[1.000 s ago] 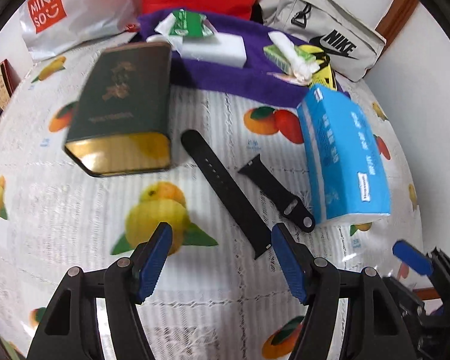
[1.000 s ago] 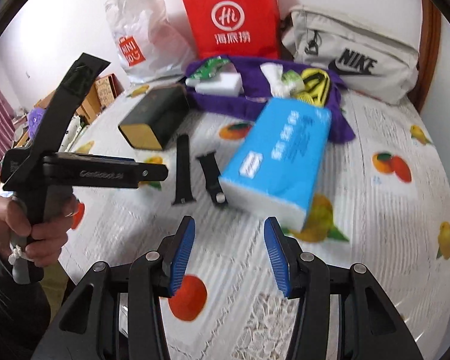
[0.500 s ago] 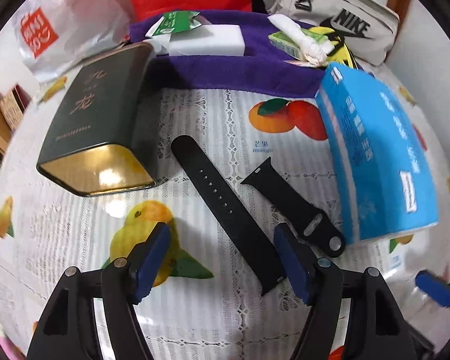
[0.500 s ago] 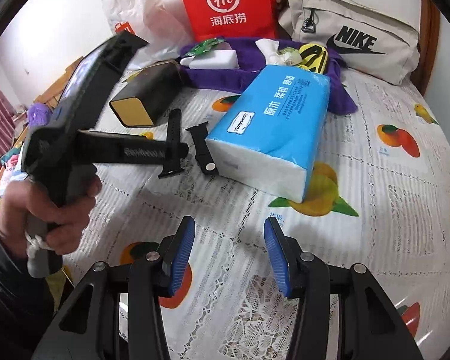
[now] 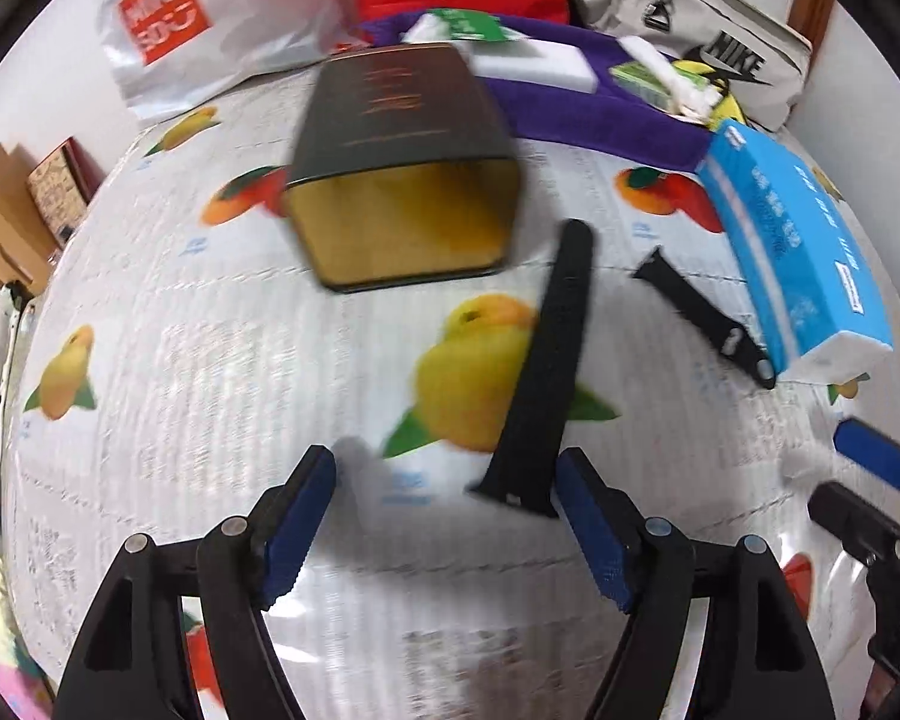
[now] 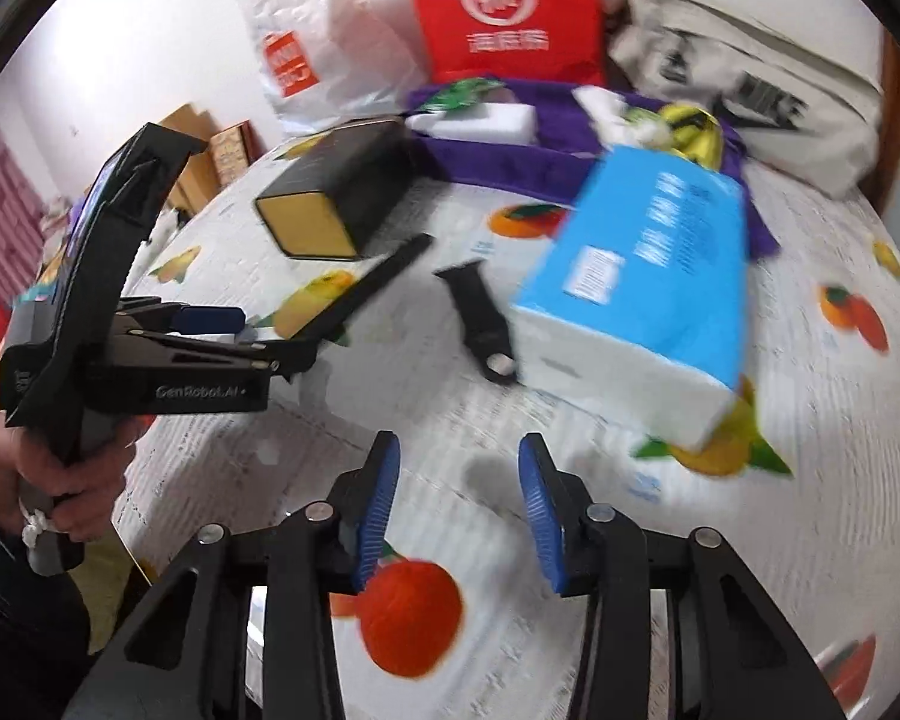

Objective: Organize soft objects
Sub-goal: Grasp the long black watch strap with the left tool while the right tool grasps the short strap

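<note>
A fruit-printed tablecloth (image 5: pixel 222 360) over a round table, shopping bags and a grey Nike bag (image 6: pixel 750 90) crowding the far edge. On the cloth: two black watch-strap halves, the long strap (image 5: pixel 546 372) and the short strap (image 5: pixel 702 315); beside them a blue tissue pack (image 6: pixel 648 300), its near end touching the short strap. Further back a dark tin with a gold end (image 5: pixel 402 180) and a purple cloth (image 5: pixel 606 120) strewn with small packets.

Left gripper (image 5: pixel 447 531) gaping wide, having just opened further, holding nothing; near end of the long strap just inside the right pad, not pinched. Right gripper (image 6: pixel 459 507) partly open, having just closed a little, also empty, hovering over bare cloth short of the tissue pack.

Likely trouble: strap lying flat and off-centre, so closing now would probably nip only its edge or push it sideways, perhaps gathering the tablecloth instead. Heavy blur in both views, so exact contact hard to judge. Also some risk of the two tools colliding, standing close together.
</note>
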Motion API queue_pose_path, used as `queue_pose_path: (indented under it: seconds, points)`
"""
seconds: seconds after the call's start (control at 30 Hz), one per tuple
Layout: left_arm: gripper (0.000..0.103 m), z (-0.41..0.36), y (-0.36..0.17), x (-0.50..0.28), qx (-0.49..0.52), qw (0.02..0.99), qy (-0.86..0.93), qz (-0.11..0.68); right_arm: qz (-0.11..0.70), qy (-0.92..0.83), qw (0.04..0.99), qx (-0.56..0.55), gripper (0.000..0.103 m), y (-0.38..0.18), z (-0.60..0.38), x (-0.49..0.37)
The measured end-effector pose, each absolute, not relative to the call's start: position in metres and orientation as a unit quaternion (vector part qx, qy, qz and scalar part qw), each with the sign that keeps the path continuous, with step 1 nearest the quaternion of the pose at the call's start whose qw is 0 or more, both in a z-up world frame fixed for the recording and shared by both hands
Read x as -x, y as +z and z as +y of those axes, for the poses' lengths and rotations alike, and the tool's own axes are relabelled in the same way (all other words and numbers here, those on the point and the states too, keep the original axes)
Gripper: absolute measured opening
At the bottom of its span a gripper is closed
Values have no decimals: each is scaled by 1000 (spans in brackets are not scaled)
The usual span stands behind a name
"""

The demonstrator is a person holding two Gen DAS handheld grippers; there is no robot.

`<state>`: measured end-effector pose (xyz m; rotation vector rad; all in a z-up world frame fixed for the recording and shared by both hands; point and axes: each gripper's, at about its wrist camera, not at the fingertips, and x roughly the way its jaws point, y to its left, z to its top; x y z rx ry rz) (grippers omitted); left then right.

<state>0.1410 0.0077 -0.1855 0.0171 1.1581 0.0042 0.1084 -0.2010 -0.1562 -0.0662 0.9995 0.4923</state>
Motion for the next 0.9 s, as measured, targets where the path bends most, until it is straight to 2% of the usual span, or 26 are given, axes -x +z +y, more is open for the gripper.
queue_pose_path:
  seconds: [0.27, 0.43, 0.77, 0.9]
  points:
    - [75, 41, -186, -137, 7, 842, -4, 539, 445, 213, 860, 129, 33, -164, -152, -125]
    - [75, 45, -185, -138, 8, 843, -11, 537, 440, 201, 857, 176, 33, -176, -142, -133]
    - [75, 55, -185, -144, 24, 846, -17, 533, 440, 195, 862, 160, 33, -178, -125, -151]
    - [75, 61, -185, -147, 26, 845, -23, 533, 434, 178, 862, 192, 34, -178, -113, -156]
